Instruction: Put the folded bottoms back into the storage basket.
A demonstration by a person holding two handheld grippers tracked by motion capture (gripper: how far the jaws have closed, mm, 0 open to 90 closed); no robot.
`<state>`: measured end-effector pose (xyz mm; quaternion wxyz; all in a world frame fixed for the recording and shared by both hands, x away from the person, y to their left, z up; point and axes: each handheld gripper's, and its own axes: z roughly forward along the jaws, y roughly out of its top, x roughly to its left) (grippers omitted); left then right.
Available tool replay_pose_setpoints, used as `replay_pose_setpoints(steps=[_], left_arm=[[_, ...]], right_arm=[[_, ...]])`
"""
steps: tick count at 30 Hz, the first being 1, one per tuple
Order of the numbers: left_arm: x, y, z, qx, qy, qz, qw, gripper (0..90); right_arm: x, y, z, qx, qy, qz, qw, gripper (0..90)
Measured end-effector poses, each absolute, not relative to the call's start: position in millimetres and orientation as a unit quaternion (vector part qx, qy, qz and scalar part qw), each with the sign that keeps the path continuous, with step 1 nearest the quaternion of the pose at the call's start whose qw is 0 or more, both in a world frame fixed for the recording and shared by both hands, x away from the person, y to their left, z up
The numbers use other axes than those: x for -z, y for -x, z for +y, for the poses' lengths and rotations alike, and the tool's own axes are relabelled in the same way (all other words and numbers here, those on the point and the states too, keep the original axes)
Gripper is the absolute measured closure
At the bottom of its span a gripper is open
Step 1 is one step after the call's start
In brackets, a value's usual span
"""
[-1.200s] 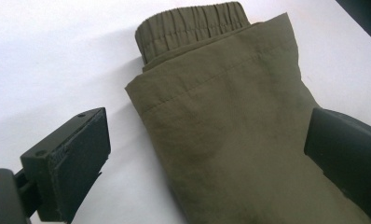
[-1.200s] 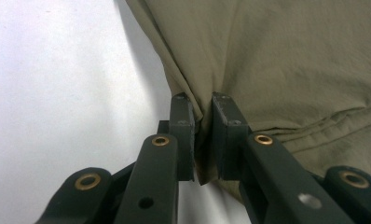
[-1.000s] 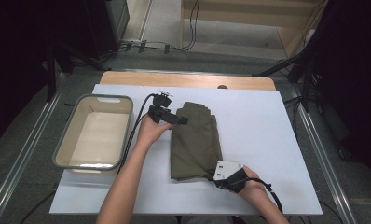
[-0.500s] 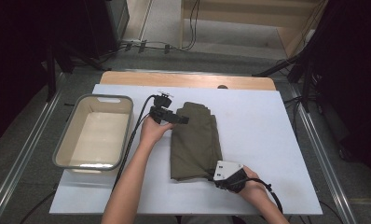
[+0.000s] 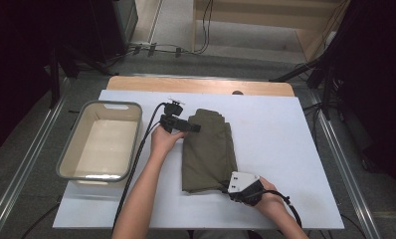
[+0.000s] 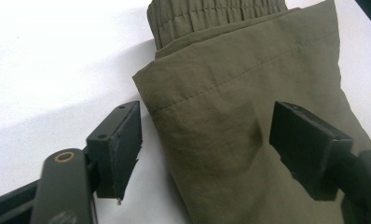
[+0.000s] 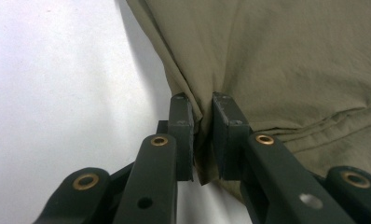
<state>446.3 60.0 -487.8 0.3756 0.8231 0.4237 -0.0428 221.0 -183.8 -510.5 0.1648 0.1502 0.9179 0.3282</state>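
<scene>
The white table top (image 5: 285, 149) carries everything. A grey rectangular plastic tub (image 5: 99, 144) sits empty beyond the left gripper's outer side, perhaps the destination. The folded olive-green fabric trousers (image 5: 208, 149) lie between the two grippers. The right gripper (image 7: 202, 140) is clamped on their near corner, likely anchoring the fold. The left gripper (image 6: 207, 144), jaws wide apart, straddles the far folded edge, seemingly ready to pinch.

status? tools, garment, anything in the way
Left tool open, jaws straddling the garment's far corner. Right tool shut on its near edge. Garment folded flat on the table. Bin off to the left, nothing blocking.
</scene>
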Motion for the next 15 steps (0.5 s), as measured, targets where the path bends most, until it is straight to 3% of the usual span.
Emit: replay_pose_setpoints(steps=[15], left_arm=[[497.5, -445.4, 53.8, 0.044, -0.832, 0.415, 0.365, 35.5]], right_arm=[[510.8, -221.3, -184.1, -0.330, -0.150, 0.917, 0.164, 76.8]])
